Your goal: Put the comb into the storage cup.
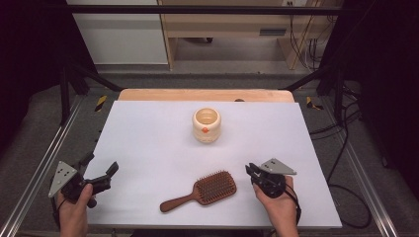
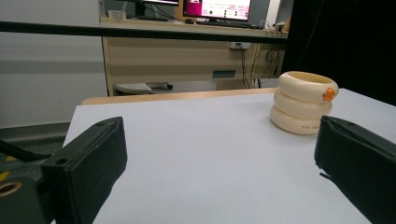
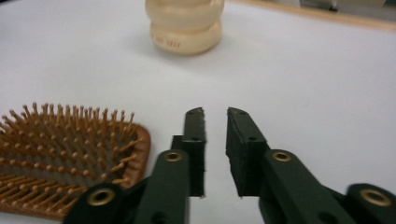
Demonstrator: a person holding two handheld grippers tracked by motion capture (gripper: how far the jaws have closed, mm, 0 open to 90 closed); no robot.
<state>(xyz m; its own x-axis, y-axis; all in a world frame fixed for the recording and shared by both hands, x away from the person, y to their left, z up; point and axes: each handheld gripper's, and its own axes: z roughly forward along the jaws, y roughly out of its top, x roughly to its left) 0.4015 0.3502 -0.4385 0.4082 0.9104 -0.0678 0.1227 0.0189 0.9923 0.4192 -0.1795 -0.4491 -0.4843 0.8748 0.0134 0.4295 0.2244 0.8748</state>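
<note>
Right gripper (image 1: 251,170) at 4 o'clock on the white table (image 1: 148,138), jaws parted by a narrow gap, nothing between them, just right of the wooden hairbrush (image 1: 202,191). Brush lies bristles up at 6 o'clock, handle pointing to 8 o'clock. Left gripper (image 1: 101,170) at 8 o'clock, jaws wide apart, empty. Cream ringed cup (image 1: 206,125) upright near centre, toward 12 o'clock

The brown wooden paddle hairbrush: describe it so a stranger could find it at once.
On the white table top, look at the near edge, between the two hand-held grippers. The brown wooden paddle hairbrush lies flat there, bristles up, unlike the cream ringed pot standing farther back.
</note>
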